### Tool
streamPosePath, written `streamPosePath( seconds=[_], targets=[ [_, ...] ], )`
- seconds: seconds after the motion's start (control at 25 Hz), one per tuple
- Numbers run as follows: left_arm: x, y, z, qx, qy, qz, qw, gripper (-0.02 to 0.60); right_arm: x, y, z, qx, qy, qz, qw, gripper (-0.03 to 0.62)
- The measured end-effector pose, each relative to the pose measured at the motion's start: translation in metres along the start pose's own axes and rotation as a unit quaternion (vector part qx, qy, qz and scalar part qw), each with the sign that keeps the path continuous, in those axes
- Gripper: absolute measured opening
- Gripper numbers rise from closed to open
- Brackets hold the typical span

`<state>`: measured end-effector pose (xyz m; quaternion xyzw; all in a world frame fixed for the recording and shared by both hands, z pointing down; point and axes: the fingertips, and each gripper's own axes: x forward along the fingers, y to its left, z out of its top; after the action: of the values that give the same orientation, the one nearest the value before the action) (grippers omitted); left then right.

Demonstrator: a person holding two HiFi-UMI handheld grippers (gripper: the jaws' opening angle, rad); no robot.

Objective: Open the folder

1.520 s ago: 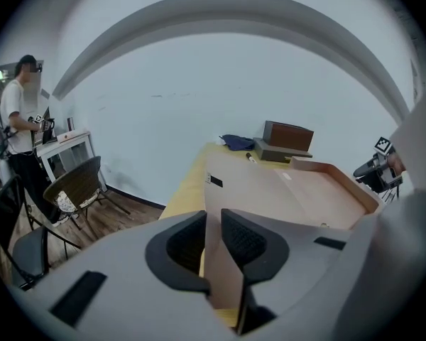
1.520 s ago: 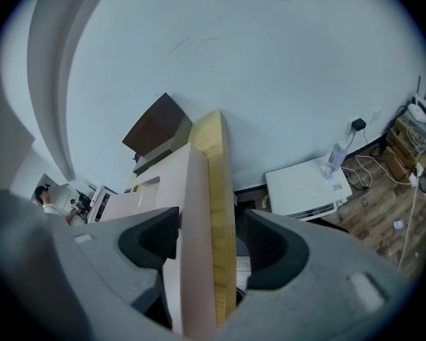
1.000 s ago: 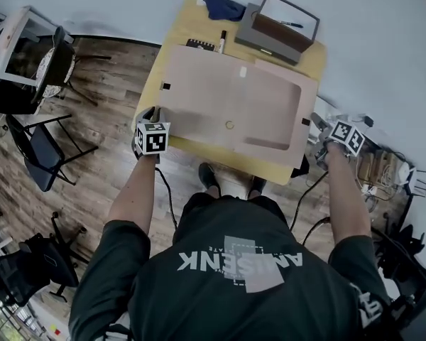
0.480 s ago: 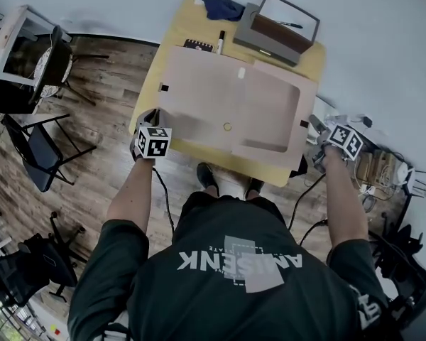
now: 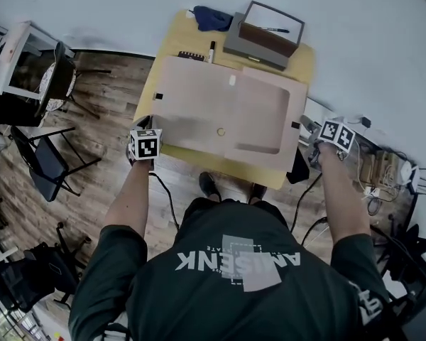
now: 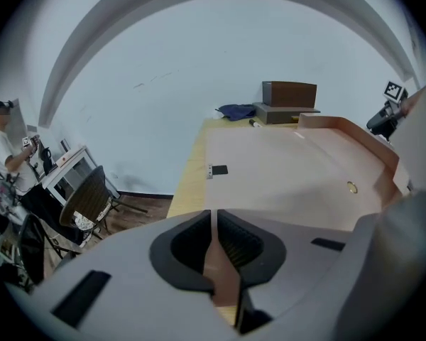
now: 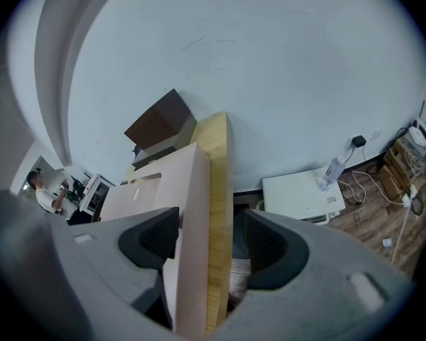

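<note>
At the desk's [image 5: 172, 35] near-left edge the left tool [image 6: 214, 222], its jaws having just been closing, pinches a corner of the folder [image 5: 227, 112] lying flat there, seemingly to lift it, while the right tool [image 7: 206, 240] straddles the folder's right edge, spread and unclamped.

- Left gripper [image 6: 213, 220] at 6 o'clock; its jaws have just been closing and now pinch the thin edge of a pink folder [image 6: 284, 180].
- Folder lies on a yellow table [image 6: 190, 170].
- Brown box [image 6: 290, 94] and blue cloth [image 6: 236, 111] at 1 o'clock.
</note>
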<state>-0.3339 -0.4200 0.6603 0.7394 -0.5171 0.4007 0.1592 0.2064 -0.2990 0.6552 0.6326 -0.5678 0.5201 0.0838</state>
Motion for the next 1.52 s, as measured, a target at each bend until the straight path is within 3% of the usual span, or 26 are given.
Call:
streamPosePath(
  seconds=[0.24,0.36,0.8,0.96,1.16,1.32,1.52],
  targets=[
    [-0.041,0.000,0.040,-0.014,-0.047,0.003,0.9988,0.028,-0.012,0.013,0.018,-0.016,-0.018,0.035,0.999,0.275],
    [-0.068,-0.018,0.069,-0.012,-0.086,-0.022,0.9960,0.028,-0.028,0.025,0.034,-0.046,-0.036,0.048,0.997,0.275],
    [-0.168,-0.110,0.172,0.002,-0.220,-0.097,0.9706,0.028,-0.116,0.067,0.077,-0.109,-0.090,0.120,0.983,0.275],
    [-0.205,-0.138,0.199,-0.009,-0.261,-0.136,0.9555,0.017,-0.160,0.093,0.092,-0.163,-0.132,0.142,0.967,0.275],
    [-0.246,-0.156,0.222,-0.044,-0.295,-0.155,0.9419,0.002,-0.217,0.127,0.108,-0.230,-0.188,0.163,0.941,0.274],
    [-0.269,-0.168,0.234,-0.039,-0.309,-0.157,0.9371,0.002,-0.250,0.146,0.110,-0.256,-0.216,0.181,0.925,0.241],
    [-0.287,-0.188,0.236,-0.051,-0.305,-0.189,0.9321,0.002,-0.274,0.157,0.109,-0.276,-0.239,0.167,0.916,0.168]
  ],
)
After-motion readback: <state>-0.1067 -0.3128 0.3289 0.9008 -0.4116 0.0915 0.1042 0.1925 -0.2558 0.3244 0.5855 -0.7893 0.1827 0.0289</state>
